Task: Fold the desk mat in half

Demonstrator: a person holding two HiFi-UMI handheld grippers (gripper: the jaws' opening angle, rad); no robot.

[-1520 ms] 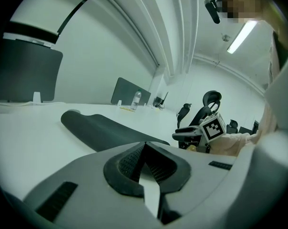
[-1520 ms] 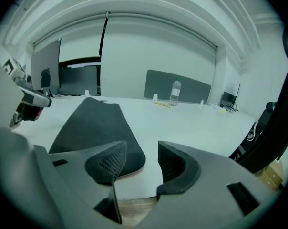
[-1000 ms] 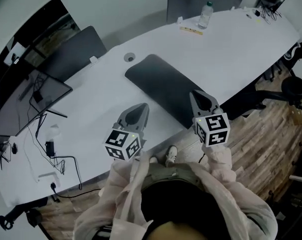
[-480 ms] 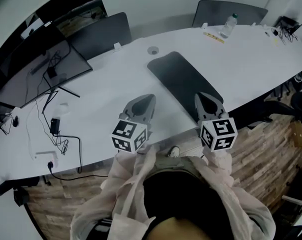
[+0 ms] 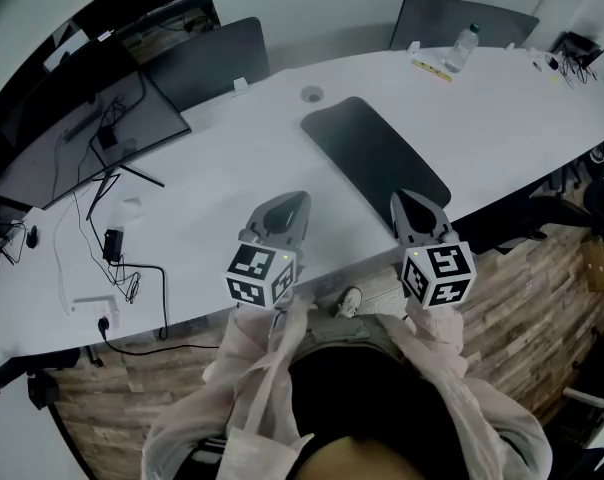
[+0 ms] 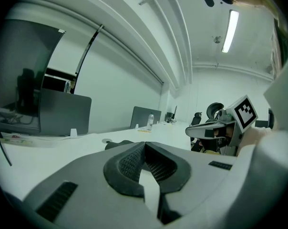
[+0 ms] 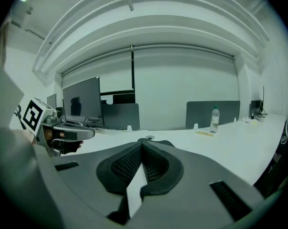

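The dark desk mat [image 5: 374,156] lies flat and slantwise on the white table [image 5: 212,168], one short end near the front edge. My left gripper [image 5: 296,202] hovers over the bare table left of the mat, jaws shut on nothing. My right gripper [image 5: 401,199] is at the mat's near end, also shut and empty. In the left gripper view the closed jaws [image 6: 144,145] point along the table, with the mat [image 6: 116,144] just beyond and the right gripper [image 6: 214,128] off to the side. From the right gripper [image 7: 141,142], the mat [image 7: 165,142] shows just past the tips.
A water bottle [image 5: 462,45] and a yellow strip [image 5: 429,68] lie at the table's far right. A round cable hole [image 5: 311,95] sits beyond the mat. A monitor [image 5: 92,118], cables and a charger [image 5: 112,248] occupy the left. Two chairs [image 5: 210,63] [image 5: 462,18] stand behind.
The head view has swung left, bringing the monitor and cables into sight. Both grippers stay near the table's front edge, the right one by the mat's near end.
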